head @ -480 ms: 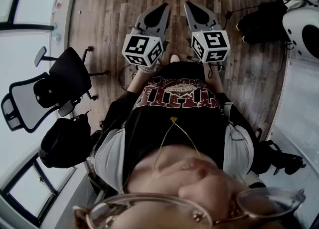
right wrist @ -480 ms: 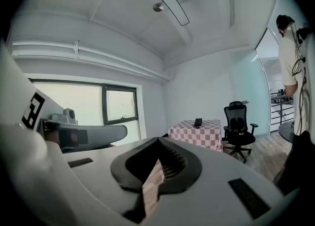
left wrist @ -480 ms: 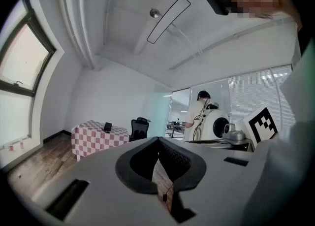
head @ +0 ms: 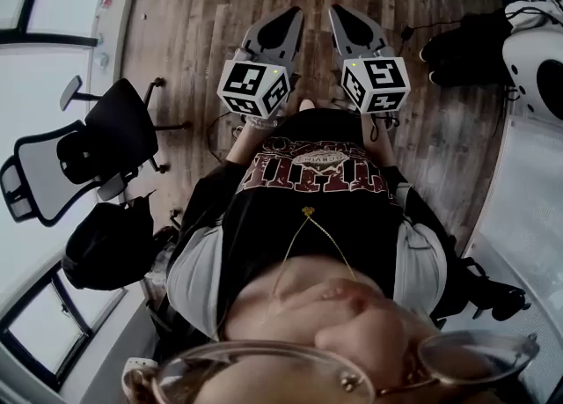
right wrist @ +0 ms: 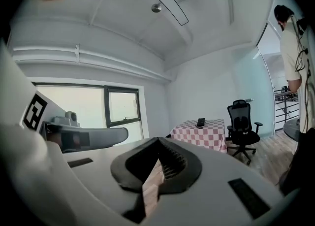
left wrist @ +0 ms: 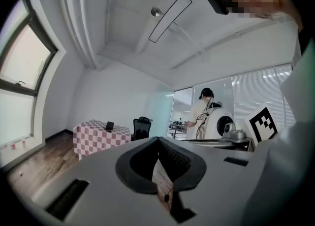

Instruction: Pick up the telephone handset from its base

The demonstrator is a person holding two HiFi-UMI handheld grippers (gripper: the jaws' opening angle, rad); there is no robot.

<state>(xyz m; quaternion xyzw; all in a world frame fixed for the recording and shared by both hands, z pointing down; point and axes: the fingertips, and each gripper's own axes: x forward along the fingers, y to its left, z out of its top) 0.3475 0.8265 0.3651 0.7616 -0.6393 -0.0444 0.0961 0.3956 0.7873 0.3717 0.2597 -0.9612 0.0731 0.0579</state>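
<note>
A small dark telephone (left wrist: 109,126) lies on a red-and-white checked table (left wrist: 93,137) far across the room; the right gripper view also shows the telephone (right wrist: 201,122) on that table (right wrist: 206,134). Whether its handset rests on the base is too small to tell. My left gripper (head: 283,17) and right gripper (head: 341,15) are held side by side in front of the person's body, above the wooden floor. Both point about level toward the room. The left gripper (left wrist: 157,139) is shut with nothing in it. The right gripper (right wrist: 158,139) is also shut and holds nothing.
A black office chair (left wrist: 141,126) stands beside the checked table. Another office chair (head: 97,143) and a black bag (head: 110,248) are on the floor to my left. A white rounded machine (head: 537,46) stands at the right, and another person (left wrist: 202,109) stands near it.
</note>
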